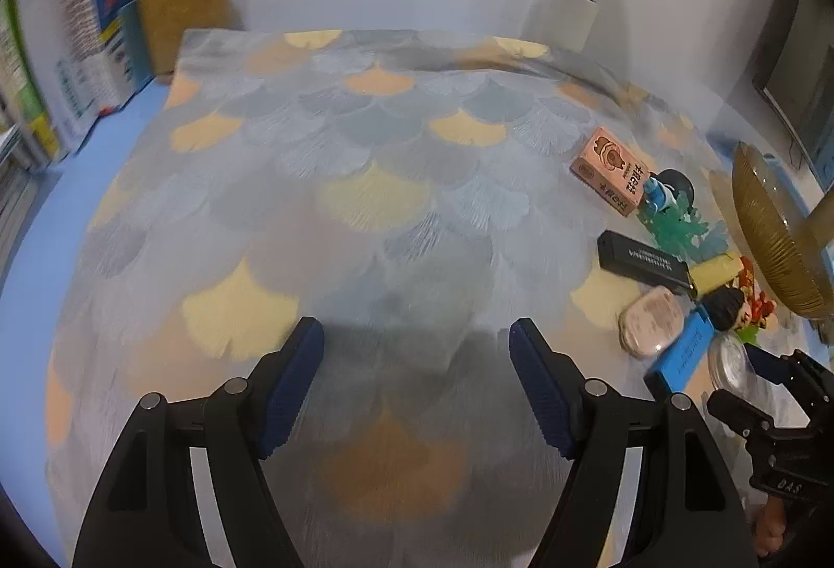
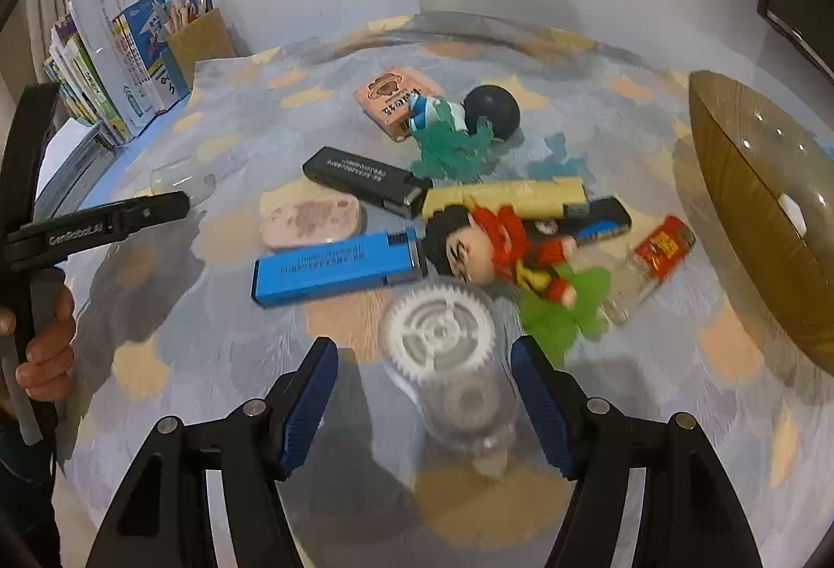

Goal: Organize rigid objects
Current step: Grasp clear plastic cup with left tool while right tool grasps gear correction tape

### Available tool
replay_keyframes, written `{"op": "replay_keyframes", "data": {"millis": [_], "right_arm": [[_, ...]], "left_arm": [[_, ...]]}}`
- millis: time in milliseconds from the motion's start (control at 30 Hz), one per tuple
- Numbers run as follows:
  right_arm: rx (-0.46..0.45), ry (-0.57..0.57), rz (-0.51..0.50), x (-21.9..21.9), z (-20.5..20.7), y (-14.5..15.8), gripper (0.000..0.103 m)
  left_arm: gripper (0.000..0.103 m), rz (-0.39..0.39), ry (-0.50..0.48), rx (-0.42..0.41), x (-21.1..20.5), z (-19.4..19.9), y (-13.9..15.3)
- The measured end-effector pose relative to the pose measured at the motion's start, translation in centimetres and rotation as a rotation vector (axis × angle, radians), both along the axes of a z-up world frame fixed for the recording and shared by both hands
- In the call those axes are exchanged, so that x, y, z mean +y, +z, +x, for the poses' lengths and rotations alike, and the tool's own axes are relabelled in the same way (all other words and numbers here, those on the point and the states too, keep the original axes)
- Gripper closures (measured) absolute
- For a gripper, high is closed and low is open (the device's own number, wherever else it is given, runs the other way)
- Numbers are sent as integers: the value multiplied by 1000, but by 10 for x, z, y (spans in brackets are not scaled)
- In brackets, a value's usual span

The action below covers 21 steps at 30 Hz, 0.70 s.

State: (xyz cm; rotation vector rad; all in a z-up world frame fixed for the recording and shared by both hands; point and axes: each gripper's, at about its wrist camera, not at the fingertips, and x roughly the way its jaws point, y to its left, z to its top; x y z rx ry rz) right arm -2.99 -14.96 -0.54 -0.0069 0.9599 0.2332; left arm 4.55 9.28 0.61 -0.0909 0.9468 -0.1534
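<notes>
Blue-padded fingers of the right gripper (image 2: 425,404) stand apart on either side of a clear case with white gears (image 2: 443,349); the pads do not visibly press it, and blur hides whether the right one touches. Just beyond the case lie a blue lighter (image 2: 333,268) and a red-clad doll (image 2: 500,250), with a pink case (image 2: 310,221), a black lighter (image 2: 365,180) and a yellow lighter (image 2: 503,195) behind them, all on the scale-patterned cloth (image 2: 219,349). Farther back a pink box (image 2: 396,99) touches a teal figure (image 2: 443,135) beside a dark ball (image 2: 492,109). A gold bowl (image 2: 756,203) sits tilted at the right. The left gripper (image 1: 417,385) hangs open over bare cloth, holding nothing, well left of the pile. Books (image 2: 104,68) line the far left edge.
</notes>
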Motion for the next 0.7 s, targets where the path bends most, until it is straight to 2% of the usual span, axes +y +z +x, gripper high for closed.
{"op": "replay_keyframes", "data": {"millis": [100, 233, 267, 300, 333, 467, 700], "right_arm": [[-6, -4, -23, 4, 3, -1, 34], [-16, -1, -32, 5, 2, -2, 35], [-19, -2, -36, 6, 2, -2, 40], [-26, -4, -44, 5, 1, -2, 49], [-31, -6, -49, 5, -1, -1, 54], [-20, -39, -12, -3, -7, 1, 55], [-21, -6, 85, -24, -48, 12, 55]], "left_arm": [[31, 31, -8, -14, -4, 9, -1], [33, 10, -12, -35, -6, 5, -1], [36, 0, -18, -36, -6, 3, 0], [51, -17, -30, -39, -7, 0, 0], [61, -29, -45, -36, -9, -4, 0], [61, -38, -68, -71, -19, -21, 8], [61, -94, -142, -106, -53, -68, 24]]}}
